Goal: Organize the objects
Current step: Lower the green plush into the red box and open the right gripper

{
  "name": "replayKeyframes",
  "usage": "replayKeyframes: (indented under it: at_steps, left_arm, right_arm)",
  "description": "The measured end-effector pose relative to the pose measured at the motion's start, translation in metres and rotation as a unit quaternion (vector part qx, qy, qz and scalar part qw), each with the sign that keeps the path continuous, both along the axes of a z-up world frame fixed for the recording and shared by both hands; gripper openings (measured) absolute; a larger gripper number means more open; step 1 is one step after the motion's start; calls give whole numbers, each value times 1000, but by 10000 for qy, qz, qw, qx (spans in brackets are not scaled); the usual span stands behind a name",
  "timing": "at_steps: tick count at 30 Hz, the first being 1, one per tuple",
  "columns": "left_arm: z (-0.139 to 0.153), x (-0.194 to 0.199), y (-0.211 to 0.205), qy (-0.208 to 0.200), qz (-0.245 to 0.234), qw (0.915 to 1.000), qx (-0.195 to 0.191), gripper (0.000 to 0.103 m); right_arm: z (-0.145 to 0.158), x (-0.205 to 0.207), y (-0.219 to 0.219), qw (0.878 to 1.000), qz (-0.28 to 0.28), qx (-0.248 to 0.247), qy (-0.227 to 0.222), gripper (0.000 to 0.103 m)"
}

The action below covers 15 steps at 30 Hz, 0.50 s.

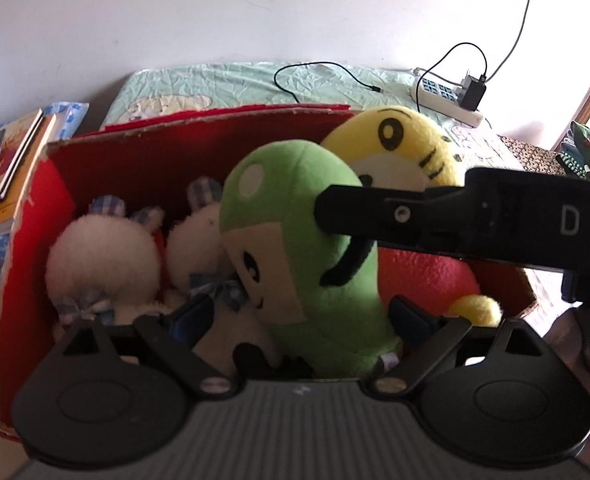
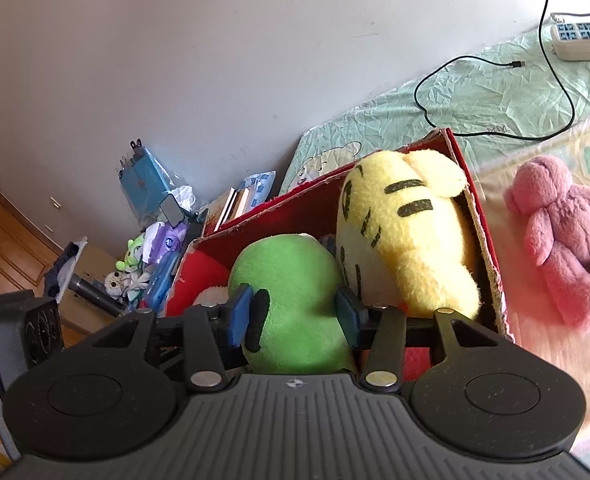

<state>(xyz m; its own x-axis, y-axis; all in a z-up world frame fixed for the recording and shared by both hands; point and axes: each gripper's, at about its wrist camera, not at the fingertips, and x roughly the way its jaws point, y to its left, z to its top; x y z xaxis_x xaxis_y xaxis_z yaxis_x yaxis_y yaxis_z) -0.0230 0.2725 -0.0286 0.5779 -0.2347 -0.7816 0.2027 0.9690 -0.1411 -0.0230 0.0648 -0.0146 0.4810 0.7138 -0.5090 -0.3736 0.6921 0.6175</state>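
Bed-top red box already holds several plush toys; right gripper fingers clamp the green plush, left gripper released, pink plush remains outside.

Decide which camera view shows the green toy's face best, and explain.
The left wrist view: the green toy faces that camera, showing eye and mouth, with the right gripper against its side. The right wrist view shows only the toy's plain back between its jaws.

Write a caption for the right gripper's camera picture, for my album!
Right gripper squeezes the green plush toy beside the yellow plush tiger in the red box.
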Motion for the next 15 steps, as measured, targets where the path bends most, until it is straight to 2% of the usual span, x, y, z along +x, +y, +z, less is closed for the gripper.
replayKeyframes:
  at_steps: [9,15]
  left_arm:
    - [9,-5,1,-68,98,9999,65,95]
    - [11,-11,-2,-21,197,9996,194,95]
  right_arm:
    - [18,-17,-9,9994,-175,-142,-273,49]
    - [21,-27,-12,9981,-262,-353,-438,54]
